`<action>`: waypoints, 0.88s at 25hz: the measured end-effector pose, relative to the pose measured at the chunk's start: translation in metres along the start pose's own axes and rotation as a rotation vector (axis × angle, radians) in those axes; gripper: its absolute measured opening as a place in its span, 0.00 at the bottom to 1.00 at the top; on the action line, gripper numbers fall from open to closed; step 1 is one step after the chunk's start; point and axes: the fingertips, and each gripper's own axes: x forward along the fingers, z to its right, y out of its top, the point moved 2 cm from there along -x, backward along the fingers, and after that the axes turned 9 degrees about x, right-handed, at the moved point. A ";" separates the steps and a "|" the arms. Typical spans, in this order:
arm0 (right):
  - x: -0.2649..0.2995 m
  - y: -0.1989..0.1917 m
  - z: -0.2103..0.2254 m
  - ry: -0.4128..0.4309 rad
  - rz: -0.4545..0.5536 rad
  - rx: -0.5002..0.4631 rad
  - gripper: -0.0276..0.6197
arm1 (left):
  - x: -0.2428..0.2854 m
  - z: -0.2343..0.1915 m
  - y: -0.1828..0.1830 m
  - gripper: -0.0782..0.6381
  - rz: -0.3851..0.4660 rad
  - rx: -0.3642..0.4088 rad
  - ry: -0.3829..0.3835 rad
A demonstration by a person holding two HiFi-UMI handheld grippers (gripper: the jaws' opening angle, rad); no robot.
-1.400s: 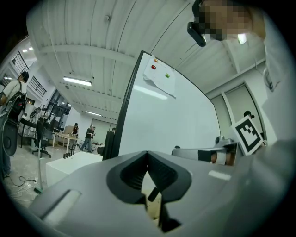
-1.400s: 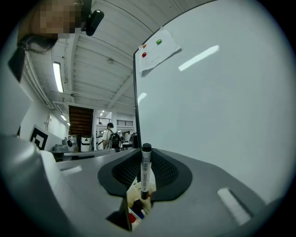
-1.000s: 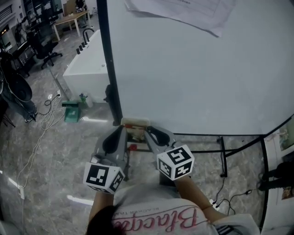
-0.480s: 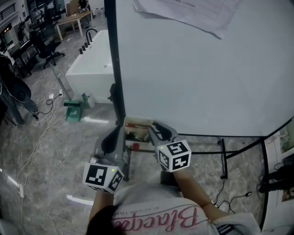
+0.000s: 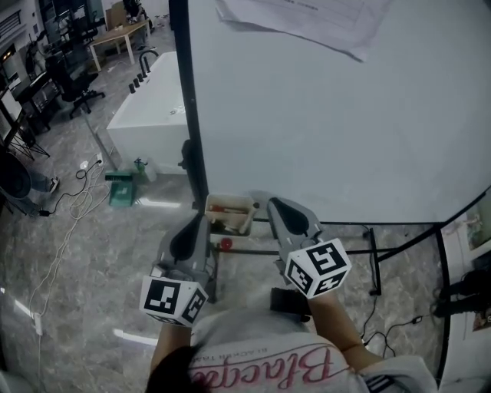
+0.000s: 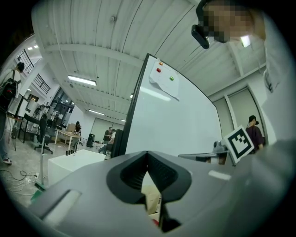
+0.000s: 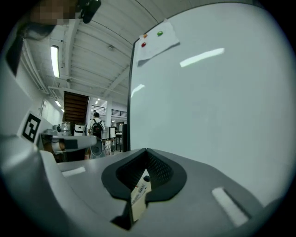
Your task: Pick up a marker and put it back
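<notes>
A small cream tray (image 5: 229, 202) hangs on the whiteboard's black frame and holds markers, one with red (image 5: 219, 208). My right gripper (image 5: 273, 203) sits just right of the tray, close to the whiteboard (image 5: 345, 123). In the right gripper view its jaws (image 7: 146, 172) are shut on a white marker (image 7: 140, 192) with a printed label and a black end. My left gripper (image 5: 202, 218) points at the tray's left side. In the left gripper view its jaws (image 6: 148, 172) meet at the tips with nothing between them, and the tray (image 6: 153, 203) shows through the gap below.
The whiteboard's black post (image 5: 188, 115) rises left of the tray, and its stand legs (image 5: 372, 261) run along the floor at the right. A paper sheet (image 5: 307, 19) hangs at the board's top. A white counter (image 5: 149, 107) and floor cables (image 5: 73, 199) lie to the left.
My right gripper has drawn away from the tray to the right and toward me. Its cube now sits lower and further right. The left gripper has stayed put.
</notes>
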 end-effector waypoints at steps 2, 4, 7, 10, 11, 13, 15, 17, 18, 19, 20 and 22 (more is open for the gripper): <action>-0.011 0.011 -0.011 0.032 0.019 -0.030 0.04 | -0.001 0.001 0.001 0.11 0.001 0.001 -0.004; -0.018 0.016 -0.020 0.050 0.023 -0.056 0.04 | -0.001 0.003 0.003 0.11 0.002 0.003 -0.009; -0.024 0.015 -0.030 0.067 0.020 -0.084 0.04 | -0.002 0.006 0.005 0.11 0.005 0.004 -0.016; -0.026 0.012 -0.038 0.088 0.014 -0.092 0.04 | -0.003 0.010 0.006 0.11 0.006 0.009 -0.024; -0.026 0.011 -0.040 0.091 0.012 -0.098 0.04 | -0.003 0.011 0.006 0.11 0.006 0.011 -0.027; -0.028 0.010 -0.044 0.098 0.008 -0.110 0.04 | -0.004 0.013 0.007 0.11 0.005 0.018 -0.034; -0.029 0.009 -0.047 0.107 0.005 -0.114 0.04 | -0.005 0.016 0.007 0.11 0.001 0.024 -0.043; -0.029 0.007 -0.050 0.114 0.001 -0.118 0.04 | -0.005 0.019 0.006 0.11 -0.006 0.027 -0.056; -0.029 0.006 -0.050 0.115 -0.002 -0.121 0.04 | -0.006 0.020 0.006 0.11 -0.010 0.028 -0.062; -0.030 0.005 -0.051 0.117 -0.004 -0.124 0.04 | -0.006 0.021 0.005 0.11 -0.014 0.030 -0.067; -0.031 0.003 -0.052 0.118 -0.007 -0.126 0.04 | -0.007 0.023 0.004 0.11 -0.017 0.031 -0.070; -0.033 0.001 -0.054 0.121 -0.012 -0.130 0.04 | -0.008 0.026 0.004 0.11 -0.022 0.032 -0.076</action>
